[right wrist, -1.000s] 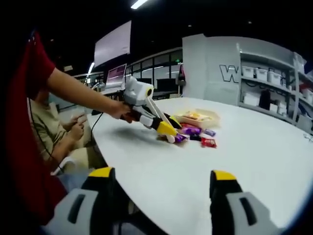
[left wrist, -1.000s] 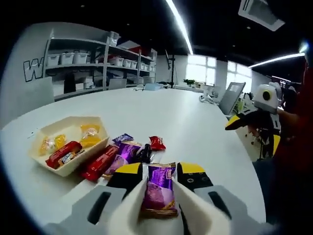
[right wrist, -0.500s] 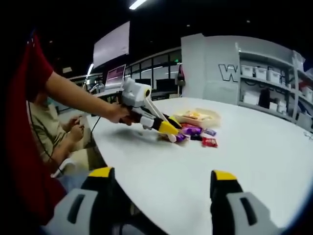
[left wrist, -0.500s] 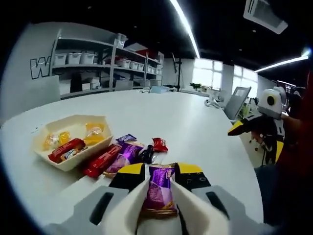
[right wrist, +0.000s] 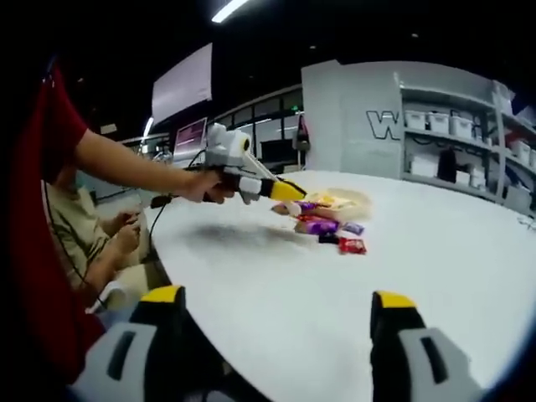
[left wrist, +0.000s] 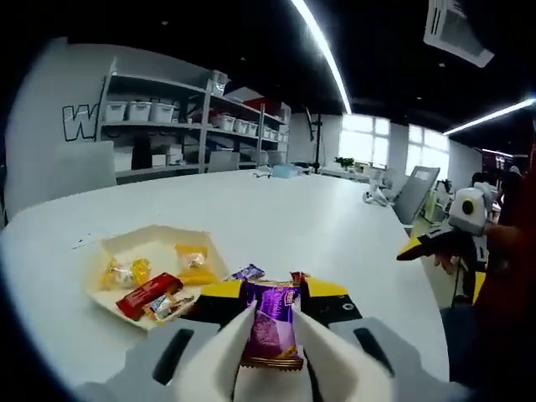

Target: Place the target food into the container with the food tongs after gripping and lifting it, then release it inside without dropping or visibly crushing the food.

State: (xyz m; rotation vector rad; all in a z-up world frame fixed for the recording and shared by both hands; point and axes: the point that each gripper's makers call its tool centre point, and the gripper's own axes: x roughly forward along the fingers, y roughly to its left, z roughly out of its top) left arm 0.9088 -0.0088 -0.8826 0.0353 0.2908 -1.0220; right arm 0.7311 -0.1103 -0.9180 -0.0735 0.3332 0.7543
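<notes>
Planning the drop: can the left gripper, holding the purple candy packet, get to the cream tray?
Probably yes. The left gripper grips the purple candy packet above the white table; the open cream paper tray lies just ahead-left, unobstructed.

Left gripper (left wrist: pixel 270 347): grey body with dark slots, yellow and black blocks near the front, white tongs blades fixed on the jaws.
Left gripper from outside (right wrist: pixel 280 192): white round housing on top, yellow tip, a black cable hanging from the back.
Right gripper (right wrist: pixel 276 331): two grey jaws with yellow caps and black slots.
Person's clothing: red short sleeve (right wrist: pixel 38 209); bare forearm.
</notes>
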